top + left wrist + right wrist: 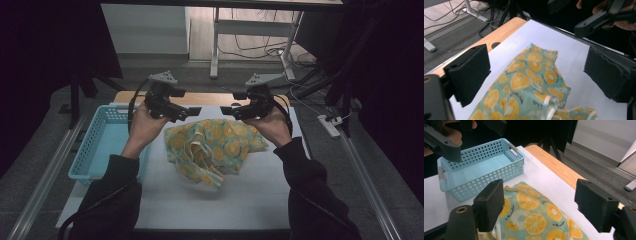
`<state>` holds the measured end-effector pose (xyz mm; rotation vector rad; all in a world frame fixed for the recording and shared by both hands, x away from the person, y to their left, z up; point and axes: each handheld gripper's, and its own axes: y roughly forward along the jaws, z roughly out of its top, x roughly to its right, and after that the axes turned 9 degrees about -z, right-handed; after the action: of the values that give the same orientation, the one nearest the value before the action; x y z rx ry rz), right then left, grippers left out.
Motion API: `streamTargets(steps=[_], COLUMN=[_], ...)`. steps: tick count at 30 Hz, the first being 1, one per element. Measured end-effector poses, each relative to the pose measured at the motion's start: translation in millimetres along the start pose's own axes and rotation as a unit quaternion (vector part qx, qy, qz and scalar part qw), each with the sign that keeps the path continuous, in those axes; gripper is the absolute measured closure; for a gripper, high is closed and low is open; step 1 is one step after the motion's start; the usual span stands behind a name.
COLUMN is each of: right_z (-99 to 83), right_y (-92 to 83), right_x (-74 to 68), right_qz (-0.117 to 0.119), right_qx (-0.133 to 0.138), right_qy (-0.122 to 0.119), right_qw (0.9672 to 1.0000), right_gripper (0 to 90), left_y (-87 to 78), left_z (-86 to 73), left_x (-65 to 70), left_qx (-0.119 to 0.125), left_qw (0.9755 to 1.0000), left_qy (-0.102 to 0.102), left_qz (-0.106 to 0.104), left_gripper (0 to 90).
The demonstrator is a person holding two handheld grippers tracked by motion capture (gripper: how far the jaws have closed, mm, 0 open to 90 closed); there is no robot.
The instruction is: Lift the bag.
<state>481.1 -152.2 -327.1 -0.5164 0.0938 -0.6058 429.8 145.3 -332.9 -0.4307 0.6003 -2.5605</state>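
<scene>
Both grippers hang with jaws wide apart and empty over a crumpled cloth.

The left gripper [196,111] and right gripper [226,110] face each other above the cloth [212,145], teal fabric printed with orange citrus slices and trimmed with pale ribbon, lying bunched mid-desk [250,195]; a light blue perforated basket [100,145] stands just left of it.

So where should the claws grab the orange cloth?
Probably at the two far corners of the cloth, coming down from above, left claw and right claw one each. It lies crumpled and flat on the table, and those corners sit right beneath the open claws.
</scene>
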Motion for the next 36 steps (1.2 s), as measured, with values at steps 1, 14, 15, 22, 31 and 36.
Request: streamTargets(steps=[1, 14, 15, 22, 31, 36], right_z=[-1.6, -29.2, -31.3, -45.2, -62.9, -74.9], right_y=[-0.3, -0.5, -0.5, -1.8, -6.7, -11.3], right_x=[-0.6, -12.7, -13.4, -18.3, -25.0, -28.9], right_qz=[0.002, -0.009, -0.008, -0.011, -0.009, -0.011], right_qx=[0.002, -0.011, -0.011, -0.011, -0.008, -0.012], right_qy=[0.001, 0.003, 0.003, 0.004, 0.015, 0.02], right_qw=[1.0, 0.9999, 0.9999, 0.9999, 0.9998, 0.9997], right_gripper=[21.0, 8.1, 6.8, 4.2, 2.1, 0.9], left_y=[-1.1, -12.7, -13.2, -18.7, -23.8, -25.8], left_z=[-2.8, -45.8, -49.0, -70.3, -97.4, -112.0], left_x=[-0.1, 5.3, 5.7, 10.4, 16.8, 23.4], left_qx=[0.0, 0.007, 0.005, 0.017, 0.01, 0.003], left_qw=[1.0, 0.9999, 0.9999, 0.9996, 0.9995, 0.9994], left_qy=[-0.001, -0.009, -0.01, -0.019, -0.028, -0.034], left_qz=[-0.002, -0.008, -0.008, -0.015, -0.01, -0.006], left_gripper=[4.0, 0.0, 0.0, 0.3, 0.0, 0.0])
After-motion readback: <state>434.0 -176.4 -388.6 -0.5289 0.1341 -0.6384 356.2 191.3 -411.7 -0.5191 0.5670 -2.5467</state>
